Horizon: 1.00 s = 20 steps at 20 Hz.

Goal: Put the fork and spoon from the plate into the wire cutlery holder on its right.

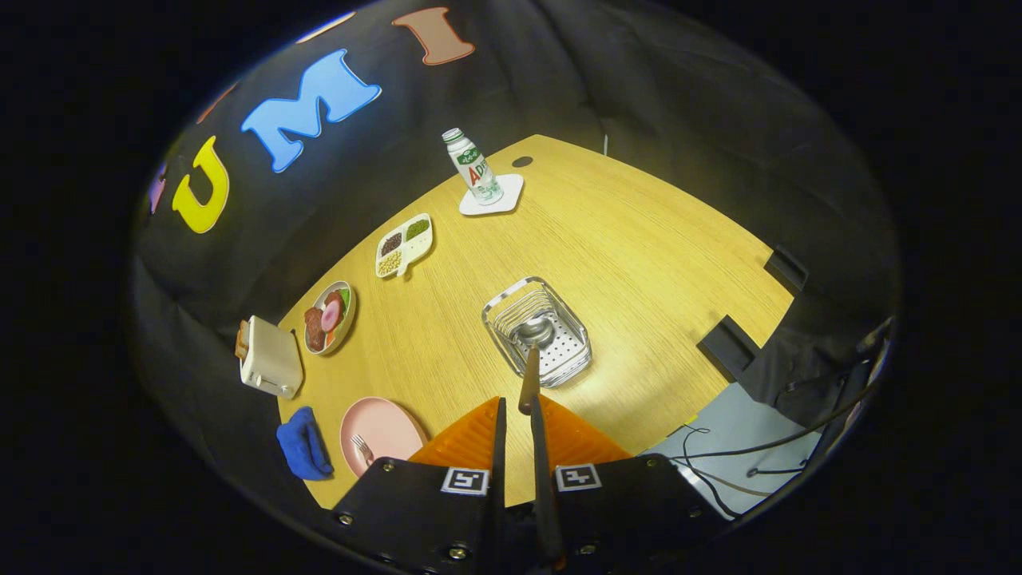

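My gripper (pixel 516 403) hangs above the wooden table (pixel 639 263), its fingers close together and shut on the handle end of the spoon (pixel 530 375). The spoon slants down ahead of the fingers, and its bowl rests inside the wire cutlery holder (pixel 568 363), which stands just beyond the fingertips. To the left of the fingers, near the table's front edge, lies the pink plate (pixel 391 423) with the fork (pixel 363 450) on it.
A blue cloth (pixel 303 444) and a white toaster (pixel 270 357) sit left of the pink plate. Farther back are a plate of food (pixel 328 317), a divided snack dish (pixel 404 243) and a bottle (pixel 473 166) on a white coaster. Cables lie off the table's right edge.
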Tool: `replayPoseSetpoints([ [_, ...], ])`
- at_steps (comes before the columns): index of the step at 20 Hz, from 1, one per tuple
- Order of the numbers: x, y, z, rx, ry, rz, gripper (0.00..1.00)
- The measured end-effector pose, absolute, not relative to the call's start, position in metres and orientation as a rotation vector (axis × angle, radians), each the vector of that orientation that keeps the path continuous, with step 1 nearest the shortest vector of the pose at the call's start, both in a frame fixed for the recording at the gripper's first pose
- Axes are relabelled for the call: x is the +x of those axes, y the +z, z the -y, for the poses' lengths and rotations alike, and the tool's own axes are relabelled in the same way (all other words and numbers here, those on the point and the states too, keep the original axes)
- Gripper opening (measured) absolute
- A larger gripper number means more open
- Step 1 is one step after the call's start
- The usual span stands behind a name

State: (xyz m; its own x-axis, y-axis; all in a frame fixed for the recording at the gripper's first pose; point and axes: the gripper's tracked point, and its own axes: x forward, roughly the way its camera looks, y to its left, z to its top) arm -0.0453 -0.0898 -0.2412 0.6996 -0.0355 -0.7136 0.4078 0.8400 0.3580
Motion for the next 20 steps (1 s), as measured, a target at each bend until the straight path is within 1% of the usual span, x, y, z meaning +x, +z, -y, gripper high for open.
replayPoseSetpoints([
  [10,-0.032,-0.250,0.031,0.471,-0.150,-0.812,0.16],
  [20,-0.010,-0.265,-0.074,0.316,0.079,-0.912,0.16],
])
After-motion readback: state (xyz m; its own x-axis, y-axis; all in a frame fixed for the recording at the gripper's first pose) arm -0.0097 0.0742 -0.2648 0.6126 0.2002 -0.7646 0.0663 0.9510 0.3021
